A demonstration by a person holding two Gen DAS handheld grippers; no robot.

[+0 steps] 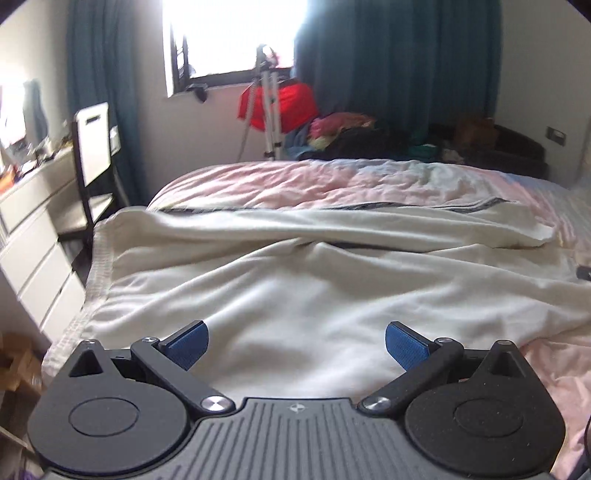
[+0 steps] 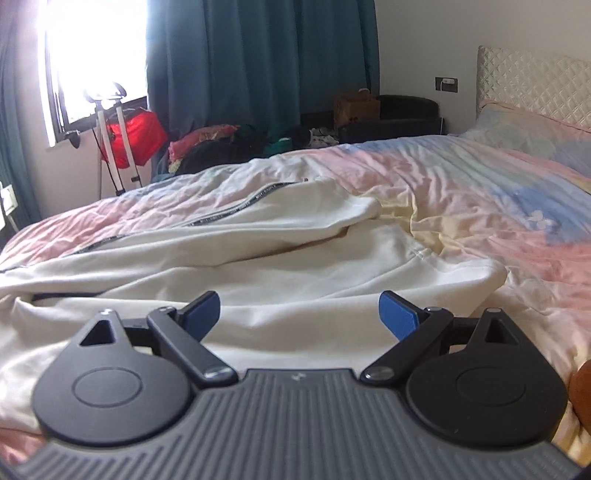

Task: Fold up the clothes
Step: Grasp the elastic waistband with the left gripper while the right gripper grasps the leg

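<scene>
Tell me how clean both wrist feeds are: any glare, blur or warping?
Left wrist view: window blown out white, dresser edge smeared, corners bowed by fisheye. Right wrist view: window glare washes out the tripod top; white garment reads clearly.

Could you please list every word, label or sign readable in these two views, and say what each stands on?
None can be read with certainty.
Dark tape stripe along the white fleece garment: repeated white lettering, too small and blurred to read.
Small round emblem on the grey ribbed tool body: a symbol, no words.
</scene>
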